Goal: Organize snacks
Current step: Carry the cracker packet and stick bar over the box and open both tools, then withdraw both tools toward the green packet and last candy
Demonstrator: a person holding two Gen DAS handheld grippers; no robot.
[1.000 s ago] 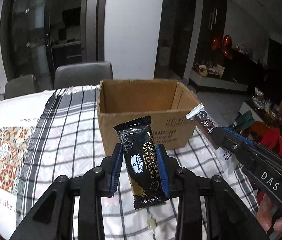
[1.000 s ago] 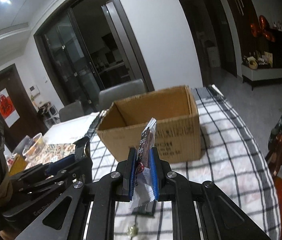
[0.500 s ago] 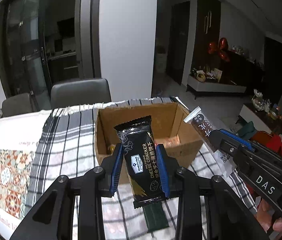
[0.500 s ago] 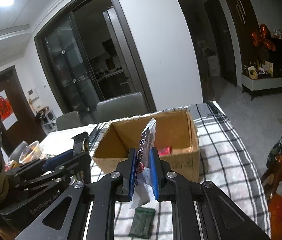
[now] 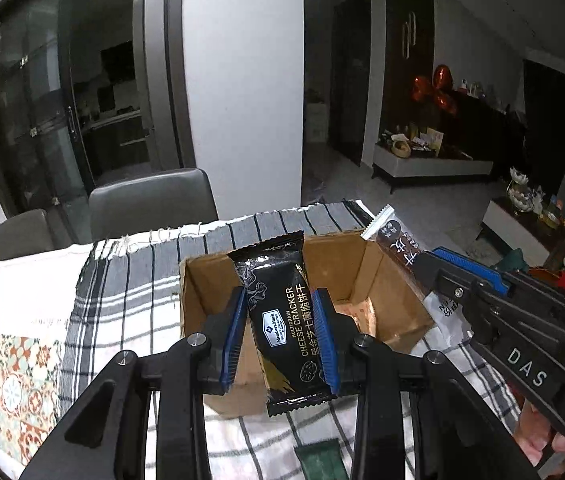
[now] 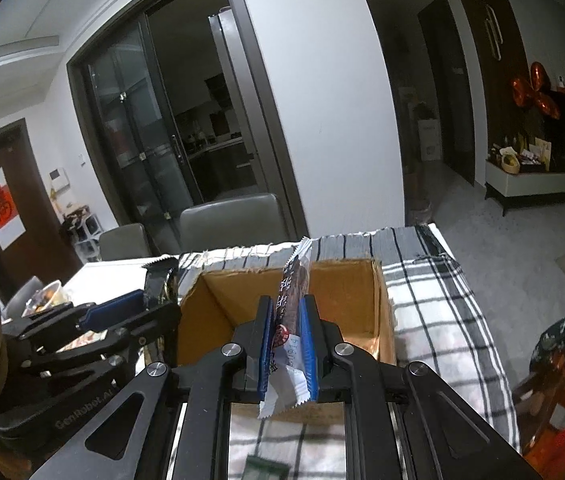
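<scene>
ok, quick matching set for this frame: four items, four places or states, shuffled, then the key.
1. cheese cracker pack
2. brown-and-white snack bar
3. cardboard box
4. dark green packet

A. flat on the checked cloth, near side of the box
B. clamped in the left tool
C. open-topped on the cloth
D. clamped in the right tool

Pairs: 1-B, 2-D, 3-C, 4-A

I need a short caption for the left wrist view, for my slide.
Left gripper holds a black cheese cracker packet before the open cardboard box.
</scene>
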